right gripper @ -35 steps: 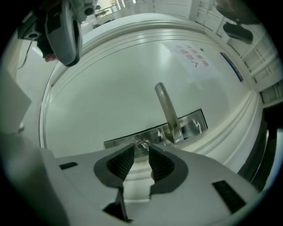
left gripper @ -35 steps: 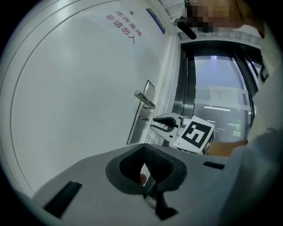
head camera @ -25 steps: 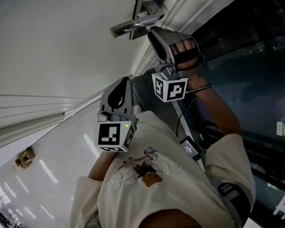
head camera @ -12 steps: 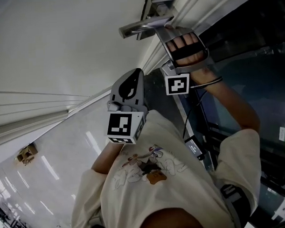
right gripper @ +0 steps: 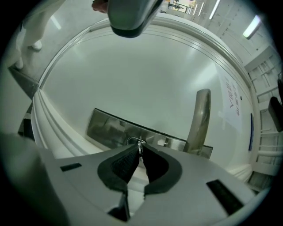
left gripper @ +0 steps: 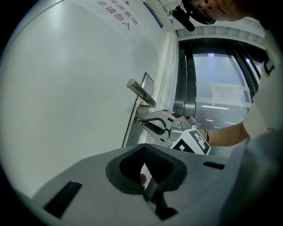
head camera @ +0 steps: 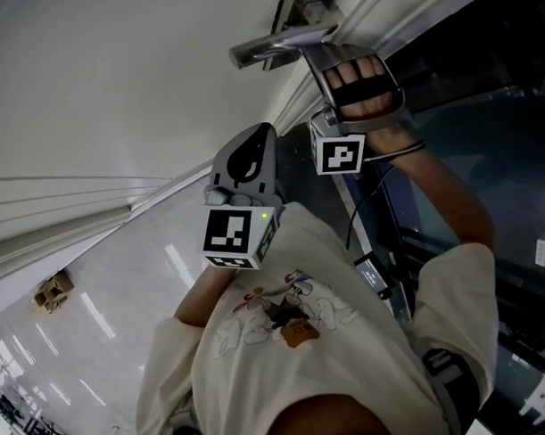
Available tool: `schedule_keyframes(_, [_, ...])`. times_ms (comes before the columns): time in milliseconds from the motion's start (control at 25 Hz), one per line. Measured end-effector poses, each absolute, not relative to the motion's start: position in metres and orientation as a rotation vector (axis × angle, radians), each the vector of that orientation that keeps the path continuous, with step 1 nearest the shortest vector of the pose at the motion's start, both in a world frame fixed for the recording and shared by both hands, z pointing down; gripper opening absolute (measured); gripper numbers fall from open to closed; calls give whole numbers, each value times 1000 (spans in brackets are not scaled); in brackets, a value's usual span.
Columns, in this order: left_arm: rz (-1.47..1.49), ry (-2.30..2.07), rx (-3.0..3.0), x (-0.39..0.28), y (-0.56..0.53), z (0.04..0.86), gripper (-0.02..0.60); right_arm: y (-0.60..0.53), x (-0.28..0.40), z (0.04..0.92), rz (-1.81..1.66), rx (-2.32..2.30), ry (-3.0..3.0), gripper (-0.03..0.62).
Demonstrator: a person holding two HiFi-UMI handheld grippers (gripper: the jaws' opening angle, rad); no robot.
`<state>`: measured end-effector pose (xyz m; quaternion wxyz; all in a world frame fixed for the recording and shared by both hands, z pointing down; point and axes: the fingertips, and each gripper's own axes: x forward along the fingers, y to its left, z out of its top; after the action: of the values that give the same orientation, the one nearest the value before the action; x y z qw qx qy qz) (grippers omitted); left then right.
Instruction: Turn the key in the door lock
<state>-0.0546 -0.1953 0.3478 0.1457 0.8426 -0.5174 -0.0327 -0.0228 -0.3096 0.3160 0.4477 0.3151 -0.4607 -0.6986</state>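
The left gripper (head camera: 257, 138) is clenched on nothing, well apart from the door handle (head camera: 275, 45). Close beside that handle, the right gripper (right gripper: 139, 153) has just been closing and now grasps the key (right gripper: 140, 144), which sits in the lock plate (right gripper: 106, 128).

Right gripper (right gripper: 140, 151): I log its jaws, wide a moment ago, just closing and now pinched on the key (right gripper: 139, 143); gripper rolled, marker cube (head camera: 340, 154) turned.
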Motion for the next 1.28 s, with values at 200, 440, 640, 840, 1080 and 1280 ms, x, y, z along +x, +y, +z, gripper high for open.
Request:
schedule_keyframes(200, [-95,-1477,2426,-55,-194,347,6,-309,-21,314,-1637,899,-1294,43])
schedule_keyframes(440, [-83,-1464,2421,-57,-191,350,6,-309,-20,310,-1500,1041,-1499,49])
schedule_keyframes(640, [-91,-1467,2423,-58,-188,346,6,-309,-20,306,-1329,1122,-1692,38])
schedule_keyframes(840, [-91,-1470,2421,-60,-187,346,6,-310,-19,305,-1109,1230,-1906,34])
schedule_keyframes(1080, [-80,-1476,2418,-59,-184,347,6,-314,-15,303,-703,1413,-2260,14])
schedule_keyframes(1280, [-69,-1479,2418,-58,-183,348,6,-316,-11,303,-341,1522,-2532,14])
